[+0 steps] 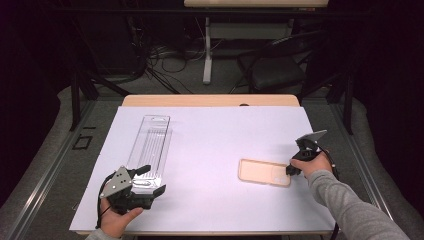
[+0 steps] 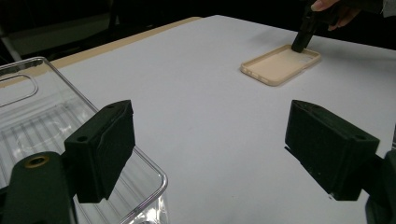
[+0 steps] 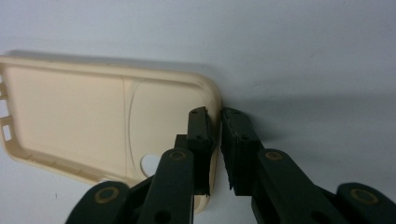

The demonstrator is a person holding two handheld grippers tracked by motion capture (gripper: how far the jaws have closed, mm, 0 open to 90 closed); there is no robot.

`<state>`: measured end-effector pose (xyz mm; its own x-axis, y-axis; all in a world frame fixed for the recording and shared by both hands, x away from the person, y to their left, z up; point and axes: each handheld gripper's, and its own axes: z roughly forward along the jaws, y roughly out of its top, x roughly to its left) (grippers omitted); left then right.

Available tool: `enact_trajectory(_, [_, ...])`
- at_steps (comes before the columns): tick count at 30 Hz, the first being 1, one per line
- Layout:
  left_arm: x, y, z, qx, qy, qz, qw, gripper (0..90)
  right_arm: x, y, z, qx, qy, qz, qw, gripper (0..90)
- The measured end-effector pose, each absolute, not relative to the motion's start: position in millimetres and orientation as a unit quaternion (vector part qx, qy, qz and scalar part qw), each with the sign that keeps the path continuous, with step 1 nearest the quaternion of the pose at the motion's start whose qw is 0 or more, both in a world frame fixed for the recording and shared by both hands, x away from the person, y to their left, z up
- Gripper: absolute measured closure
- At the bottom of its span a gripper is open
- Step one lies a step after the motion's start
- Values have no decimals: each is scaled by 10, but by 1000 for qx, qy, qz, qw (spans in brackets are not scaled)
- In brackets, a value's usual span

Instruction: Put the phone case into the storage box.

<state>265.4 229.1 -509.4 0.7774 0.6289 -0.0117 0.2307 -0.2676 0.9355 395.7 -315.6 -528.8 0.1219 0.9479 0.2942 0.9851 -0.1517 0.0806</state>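
Note:
A cream phone case (image 1: 263, 172) lies open side up on the white table top (image 1: 215, 140), right of centre. My right gripper (image 1: 292, 169) is shut on the phone case's right end wall; in the right gripper view one jaw stands inside the phone case (image 3: 93, 121) and the other outside, pinching the rim at the right gripper (image 3: 218, 140). A clear plastic tray (image 1: 150, 150) lies lengthwise at the left. My left gripper (image 1: 150, 192) hangs open at the tray's near end, one jaw over the clear tray (image 2: 42, 121), nothing between the left gripper (image 2: 210, 149) jaws. The phone case (image 2: 280, 63) shows far off.
The white sheet covers a wooden table whose bare far edge (image 1: 210, 100) shows. Beyond it stand a dark chair (image 1: 277, 70), a table leg (image 1: 206, 50) and cables on the floor. Metal rails run along both sides of the table.

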Motion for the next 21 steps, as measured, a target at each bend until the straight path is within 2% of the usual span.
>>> enact_trajectory(21, [2655, 2293, -5094, 775, 278, 185, 537, 160, 3963, -3193, -5295, -760, -628, -146, 83, 841])
